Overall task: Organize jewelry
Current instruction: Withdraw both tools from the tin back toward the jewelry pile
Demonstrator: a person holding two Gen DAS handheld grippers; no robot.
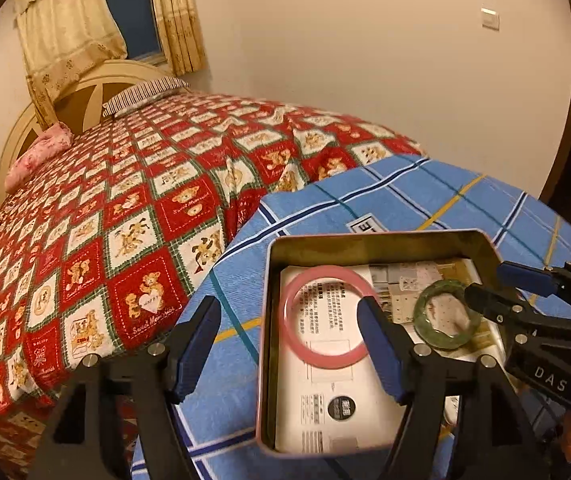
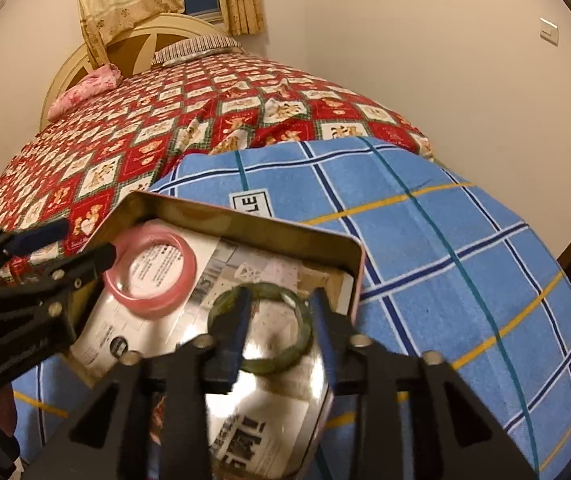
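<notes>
A glossy pink bangle and mottled green jade bangle lie in the metal tin. Left gripper gapes wide, released; right gripper straddles the green one's rim, unclenched.

Cream walls, curtained window (dark outside), bed under red bear-print quilt.

Black left gripper, blue-padded fingers, silver screws, white "DAS" lettering

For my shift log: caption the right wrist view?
Right gripper open over green bangle in tin; pink bangle alongside.
</notes>
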